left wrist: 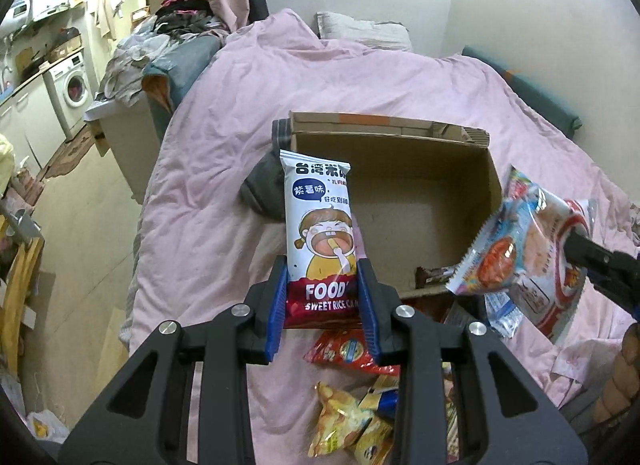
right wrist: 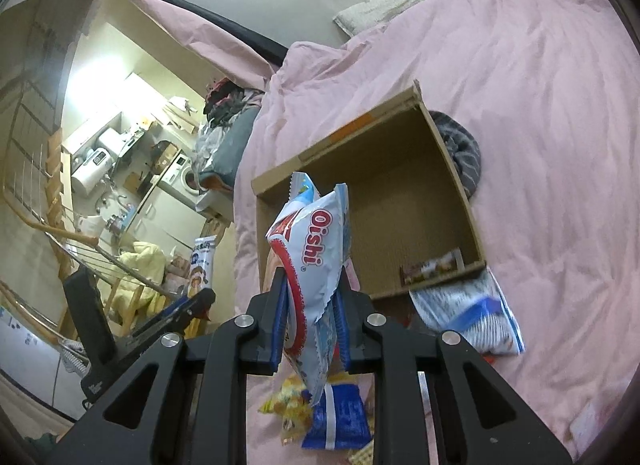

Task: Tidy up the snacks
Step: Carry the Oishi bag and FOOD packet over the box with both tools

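My left gripper [left wrist: 322, 281] is shut on a white and purple sweet rice cake pack [left wrist: 322, 225], held upright above the near left corner of an open cardboard box [left wrist: 400, 137] on the pink bed. My right gripper [right wrist: 311, 289] is shut on a white and red Oishi snack bag [right wrist: 308, 241], held above the box's [right wrist: 360, 133] near edge; this bag shows blurred in the left wrist view [left wrist: 528, 249]. A brown snack bar [right wrist: 432, 267] lies inside the box at its near wall, also visible in the left wrist view [left wrist: 436, 275].
Loose snack packs lie on the pink duvet [left wrist: 224, 169] in front of the box: a red pack [left wrist: 348, 349], yellow packs [left wrist: 348, 421], a blue and white bag [right wrist: 476, 313], a blue pack [right wrist: 340, 417]. A grey cloth [right wrist: 460, 149] lies beside the box. The bed's left edge drops to the floor.
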A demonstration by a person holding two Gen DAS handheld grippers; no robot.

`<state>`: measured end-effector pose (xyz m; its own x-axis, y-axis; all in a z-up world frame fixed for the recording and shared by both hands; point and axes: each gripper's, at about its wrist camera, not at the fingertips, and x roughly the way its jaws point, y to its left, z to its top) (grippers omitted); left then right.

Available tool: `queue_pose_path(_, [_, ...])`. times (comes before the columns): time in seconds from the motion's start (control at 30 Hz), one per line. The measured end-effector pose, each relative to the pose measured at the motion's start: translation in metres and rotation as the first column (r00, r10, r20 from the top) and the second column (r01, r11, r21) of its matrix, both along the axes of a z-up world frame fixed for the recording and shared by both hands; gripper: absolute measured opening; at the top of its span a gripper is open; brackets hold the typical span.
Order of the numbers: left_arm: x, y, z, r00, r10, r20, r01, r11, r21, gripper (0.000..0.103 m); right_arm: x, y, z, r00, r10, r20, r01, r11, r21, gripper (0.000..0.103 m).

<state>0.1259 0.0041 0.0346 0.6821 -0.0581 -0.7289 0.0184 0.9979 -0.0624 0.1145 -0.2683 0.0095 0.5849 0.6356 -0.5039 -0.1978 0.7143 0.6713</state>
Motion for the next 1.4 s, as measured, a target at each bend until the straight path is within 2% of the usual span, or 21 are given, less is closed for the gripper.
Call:
queue_pose_path(0.13, [0.012, -0.009, 0.004, 1.0, -0.022, 0.014, 0.022, 1.0, 0.02, 0.029, 0.011, 0.004, -0.001, 1.0, -0.001, 0.0, 0.001, 1.0, -0.011, 0.022])
queue_pose_path(0.53, [0.053, -0.031, 0.003, 0.998, -0.053, 0.034, 0.052, 0.998, 0.018, 0.029, 0.047, 0.009, -0.007, 1.0, -0.01, -0.013, 0.009, 0.998, -0.063, 0.022])
queue_pose_path(0.73, [0.075, -0.042, -0.012, 0.996, -0.069, 0.054, 0.066, 0.997, 0.043, 0.029, 0.072, 0.023, -0.021, 0.999, 0.003, -0.047, -0.008, 0.994, -0.112, 0.022])
queue_pose_path(0.93, [0.091, -0.036, -0.044, 0.998, -0.049, -0.032, 0.048, 0.998, -0.039, 0.029, 0.083, 0.033, -0.035, 0.997, 0.017, -0.08, -0.029, 0.987, -0.158, 0.022])
queue_pose_path(1.17, [0.094, -0.034, -0.05, 0.997, -0.053, -0.054, 0.051, 0.998, -0.04, 0.029, 0.094, 0.033, -0.05, 0.991, -0.017, -0.13, -0.003, 0.989, -0.151, 0.022])
queue_pose_path(1.4, [0.097, -0.034, -0.057, 0.996, -0.058, -0.072, 0.057, 0.998, -0.023, 0.03, 0.097, 0.042, -0.067, 0.983, -0.001, -0.186, -0.033, 0.983, -0.178, 0.022])
